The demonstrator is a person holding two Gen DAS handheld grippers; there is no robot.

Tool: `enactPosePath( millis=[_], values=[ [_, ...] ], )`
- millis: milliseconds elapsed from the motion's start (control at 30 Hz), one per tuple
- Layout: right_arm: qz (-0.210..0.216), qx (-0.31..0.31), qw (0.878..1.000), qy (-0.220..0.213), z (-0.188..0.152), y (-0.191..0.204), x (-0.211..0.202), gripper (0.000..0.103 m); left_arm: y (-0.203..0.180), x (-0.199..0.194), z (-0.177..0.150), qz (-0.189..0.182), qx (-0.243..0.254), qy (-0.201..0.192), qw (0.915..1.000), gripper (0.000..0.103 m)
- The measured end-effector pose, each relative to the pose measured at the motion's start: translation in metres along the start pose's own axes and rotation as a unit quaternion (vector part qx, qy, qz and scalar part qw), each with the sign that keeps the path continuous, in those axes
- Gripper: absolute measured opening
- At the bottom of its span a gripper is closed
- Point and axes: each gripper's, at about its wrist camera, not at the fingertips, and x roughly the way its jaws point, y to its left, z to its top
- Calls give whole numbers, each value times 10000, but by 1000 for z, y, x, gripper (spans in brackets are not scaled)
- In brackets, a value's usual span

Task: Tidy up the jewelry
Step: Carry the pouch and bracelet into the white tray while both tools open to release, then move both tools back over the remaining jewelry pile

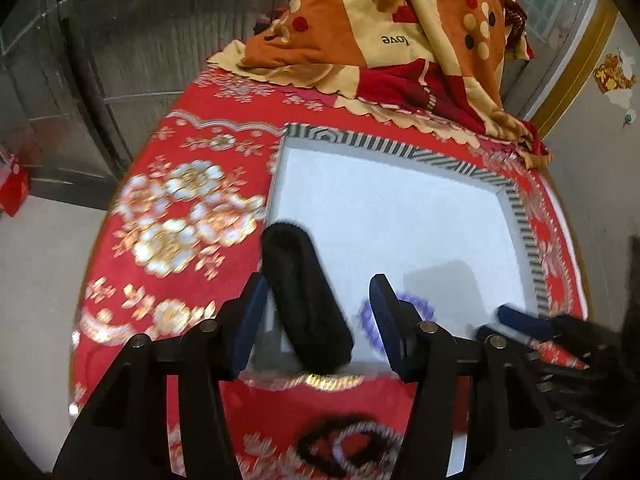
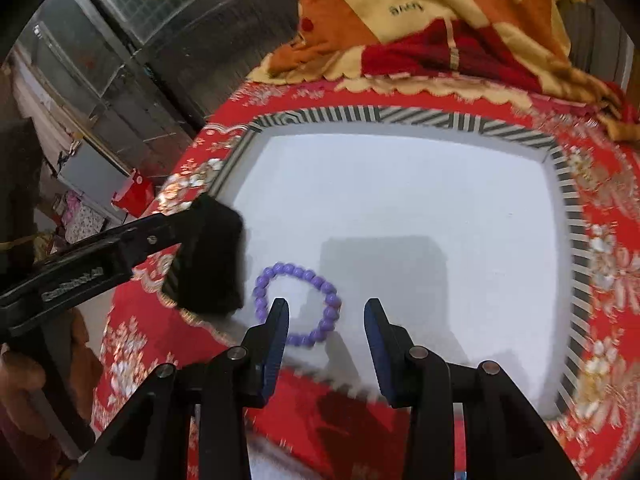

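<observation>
A white tray (image 1: 440,160) with a black-and-white striped rim lies on a red floral cloth; it also shows in the right wrist view (image 2: 400,120). A purple bead bracelet (image 2: 332,300) lies in the tray near its front edge, partly hidden in the left wrist view (image 1: 424,308). A black velvet roll (image 1: 304,300) sits between my left gripper's (image 1: 318,312) open jaws, over the tray's front left corner; the right wrist view shows the roll (image 2: 212,256) at the left gripper's tip. My right gripper (image 2: 326,328) is open and empty just above the bracelet.
A folded orange, cream and red blanket (image 1: 380,32) lies on the bed behind the tray. A dark ring-shaped item (image 1: 344,444) lies on the red cloth (image 1: 180,220) in front of the tray. The bed's edge drops off at the left.
</observation>
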Motion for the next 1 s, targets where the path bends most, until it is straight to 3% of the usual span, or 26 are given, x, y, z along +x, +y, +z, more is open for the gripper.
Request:
enactPosePath(
  millis=[133, 433, 1000],
  values=[
    [-191, -150, 9992, -315, -17, 8, -40, 37, -2, -19, -21, 341, 150, -66, 9993, 53],
    [-369, 119, 9974, -612, -59, 11, -92, 38, -8, -61, -56, 493, 161, -373, 9980, 53],
    [-577, 376, 9960, -562, -105, 5, -113, 41, -17, -87, -84, 566, 296, -493, 9967, 53]
  ],
)
